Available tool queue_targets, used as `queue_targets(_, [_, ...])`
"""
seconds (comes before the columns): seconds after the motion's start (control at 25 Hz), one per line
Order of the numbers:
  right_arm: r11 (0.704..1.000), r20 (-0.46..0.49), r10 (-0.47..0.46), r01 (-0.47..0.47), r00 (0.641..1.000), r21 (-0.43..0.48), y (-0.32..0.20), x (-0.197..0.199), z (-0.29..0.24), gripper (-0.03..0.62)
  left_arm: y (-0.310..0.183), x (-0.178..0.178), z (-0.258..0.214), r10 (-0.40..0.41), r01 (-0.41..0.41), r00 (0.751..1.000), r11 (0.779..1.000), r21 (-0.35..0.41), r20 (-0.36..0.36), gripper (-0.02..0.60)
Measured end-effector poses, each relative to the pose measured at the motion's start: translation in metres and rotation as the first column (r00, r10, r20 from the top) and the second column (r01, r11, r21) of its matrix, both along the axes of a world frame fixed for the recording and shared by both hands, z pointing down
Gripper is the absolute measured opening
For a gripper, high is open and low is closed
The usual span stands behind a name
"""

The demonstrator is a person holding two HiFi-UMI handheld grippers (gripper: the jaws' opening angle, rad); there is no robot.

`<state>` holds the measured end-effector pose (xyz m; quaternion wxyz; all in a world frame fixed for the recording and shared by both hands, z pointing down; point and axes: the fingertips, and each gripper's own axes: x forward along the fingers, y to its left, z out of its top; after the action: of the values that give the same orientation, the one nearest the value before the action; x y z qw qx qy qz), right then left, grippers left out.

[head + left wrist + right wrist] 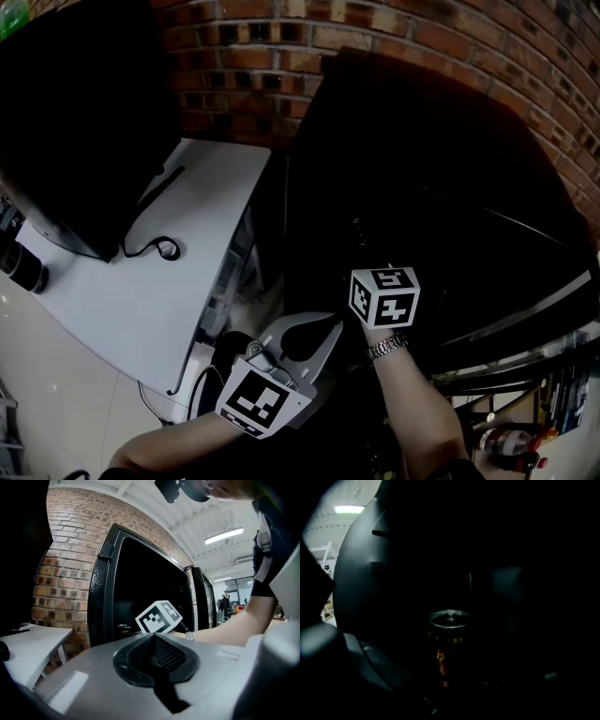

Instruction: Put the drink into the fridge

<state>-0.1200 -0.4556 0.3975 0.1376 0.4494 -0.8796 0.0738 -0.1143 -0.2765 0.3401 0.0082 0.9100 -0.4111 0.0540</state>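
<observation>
A dark drink can (449, 644) with a silver top stands upright inside the black fridge (441, 178); its rim also shows as the can (124, 629) in the left gripper view. My right gripper (473, 686) reaches into the dark fridge, and its jaws look spread wider than the can, not touching it. Its marker cube (384, 295) shows at the fridge opening. My left gripper (319, 333) hangs just outside, lower left of the right one. Those jaws are shut with nothing between them.
A white table (197, 216) with a black cable (155, 248) stands left of the fridge, under a large black object (75, 122). A brick wall (375, 37) runs behind. A bottle with a red cap (511, 448) lies at the lower right.
</observation>
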Motion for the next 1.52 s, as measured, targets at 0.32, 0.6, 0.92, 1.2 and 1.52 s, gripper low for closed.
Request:
queue_targets(0.32, [1.0, -0.01, -0.004, 0.004, 1.0, -0.02, -0.004, -0.002, 0.012, 0.325, -0.004, -0.003, 0.004, -0.001, 0.001, 1.0, 1.0, 0.004, 0.003, 0.005])
queue_targets(0.6, [1.0, -0.031, -0.013, 0.013, 0.999, -0.012, -0.004, -0.006, 0.014, 0.329, -0.004, -0.005, 0.003, -0.016, 0.016, 1.0, 1.0, -0.007, -0.008, 0.005])
queue_targets(0.92, [1.0, -0.002, 0.001, -0.001, 1.0, -0.012, 0.014, 0.007, 0.0, 0.343, 0.001, -0.003, -0.004, -0.012, 0.013, 1.0, 1.0, 0.014, -0.02, 0.005])
queue_targets(1.2, [0.998, 0.04, 0.058, -0.06, 0.997, 0.037, 0.077, 0.053, -0.029, 0.342, 0.02, 0.021, -0.017, 0.023, -0.021, 0.998, 1.0, 0.022, -0.059, 0.005])
queue_targets(1.52, [0.987, 0.078, 0.134, -0.14, 0.988, 0.077, 0.166, 0.113, -0.051, 0.326, 0.062, 0.065, -0.02, 0.108, -0.106, 0.993, 0.994, 0.037, -0.044, 0.005])
